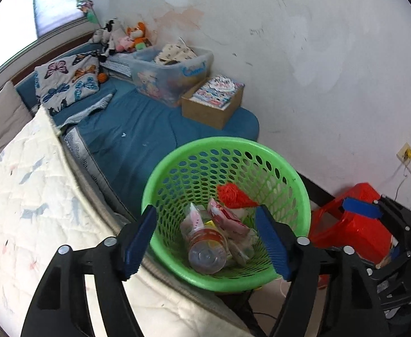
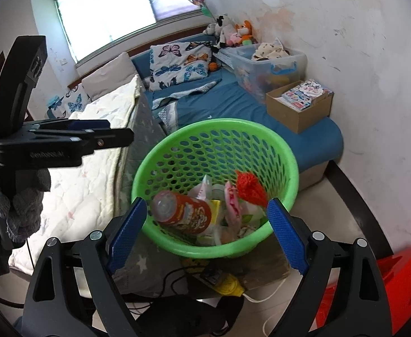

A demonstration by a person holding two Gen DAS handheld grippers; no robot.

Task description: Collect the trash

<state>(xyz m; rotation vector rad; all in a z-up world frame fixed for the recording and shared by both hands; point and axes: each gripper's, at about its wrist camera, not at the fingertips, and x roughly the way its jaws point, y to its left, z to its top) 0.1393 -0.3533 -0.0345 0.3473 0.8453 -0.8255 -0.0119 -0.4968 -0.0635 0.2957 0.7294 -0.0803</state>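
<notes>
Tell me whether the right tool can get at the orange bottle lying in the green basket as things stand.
Probably yes. The right tool stands open and empty, aimed down into the green basket, whose top is uncovered. The orange bottle lies on top of the wrappers, nothing over it.

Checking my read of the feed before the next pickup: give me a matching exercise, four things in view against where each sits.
Things:
1. plastic bottle
2. cardboard box
3. butterfly pillow
4. red stool

Places:
A. on the floor beside the green basket
B. at the head of the bed, by the stuffed toys
C. lying on its side inside the green basket
D. on the blue mattress, against the wall

Pairs: 1-C, 2-D, 3-B, 4-A
</notes>
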